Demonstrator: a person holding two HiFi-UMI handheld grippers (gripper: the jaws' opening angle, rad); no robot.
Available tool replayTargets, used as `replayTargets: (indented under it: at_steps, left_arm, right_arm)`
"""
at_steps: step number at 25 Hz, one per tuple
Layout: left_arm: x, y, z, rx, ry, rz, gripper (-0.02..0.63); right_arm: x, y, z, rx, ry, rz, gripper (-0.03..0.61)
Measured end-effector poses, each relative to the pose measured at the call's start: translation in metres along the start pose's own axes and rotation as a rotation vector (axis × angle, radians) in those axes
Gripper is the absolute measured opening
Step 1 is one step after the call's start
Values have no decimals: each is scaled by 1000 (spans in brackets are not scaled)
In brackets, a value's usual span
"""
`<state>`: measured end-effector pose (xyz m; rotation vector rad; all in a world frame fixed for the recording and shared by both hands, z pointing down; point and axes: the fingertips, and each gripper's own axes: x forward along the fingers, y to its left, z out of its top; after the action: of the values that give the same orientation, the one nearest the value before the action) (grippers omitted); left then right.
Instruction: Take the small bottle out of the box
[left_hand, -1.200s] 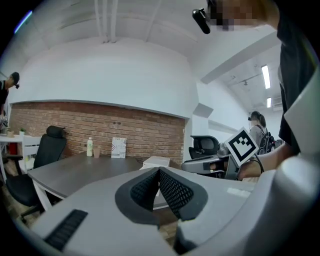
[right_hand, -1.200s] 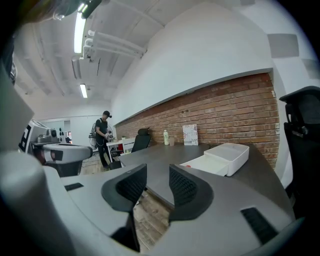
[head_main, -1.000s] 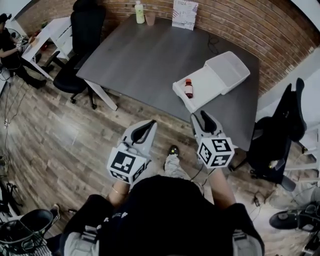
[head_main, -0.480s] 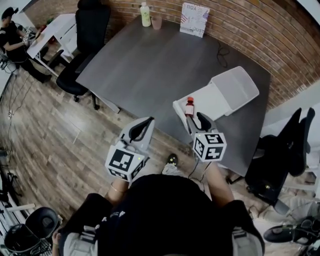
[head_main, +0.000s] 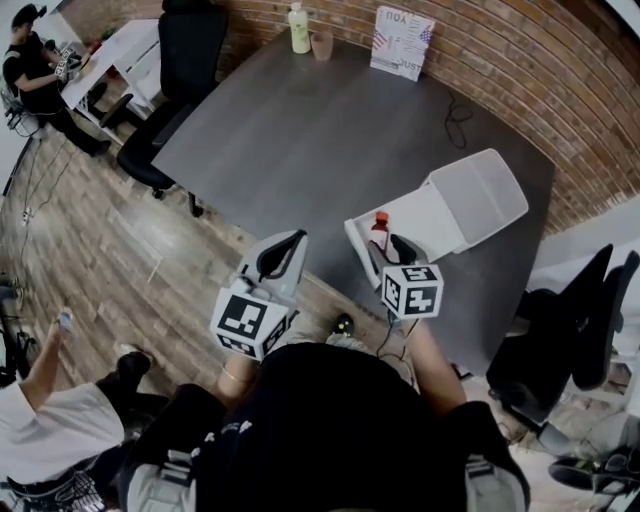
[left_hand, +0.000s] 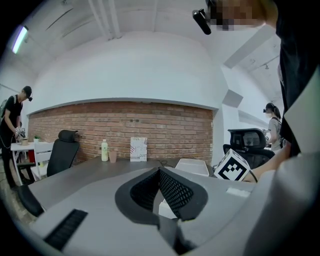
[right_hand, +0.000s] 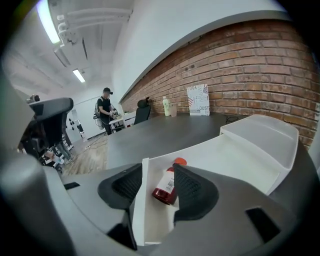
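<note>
The table (head_main: 300, 130) carries the open white box (right_hand: 235, 155) just ahead of the right gripper (right_hand: 157, 172), whose fingers are spreading to straddle the small bottle (right_hand: 167, 186); it seems to lie on its side between them, ungripped, beside the box's near wall. The left gripper (left_hand: 160, 172) hangs back, fingers together and empty, likely unneeded for this pick

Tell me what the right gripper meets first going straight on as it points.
Probably the small red-capped bottle lying between the opening jaws of the right gripper. The near wall of the white plastic box also runs between them and may catch first; depth is unclear.
</note>
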<state>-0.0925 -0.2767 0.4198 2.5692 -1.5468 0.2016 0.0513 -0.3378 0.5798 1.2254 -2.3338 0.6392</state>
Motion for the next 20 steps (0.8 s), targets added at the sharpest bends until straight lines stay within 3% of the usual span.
replayTargets:
  at_steps: [5,15,20]
  left_arm:
    - [12,7,5,-18,31,1,-2]
    - [40,37,22,-19,-7,-132,-2]
    - [52,53,27,-24,-10,-182,-2]
  right_arm:
    - [11,-6,-2,24,80,-12,204]
    - [29,-18,12,-3,110,-139,219]
    - [40,-21,6,-35,195,-202,221]
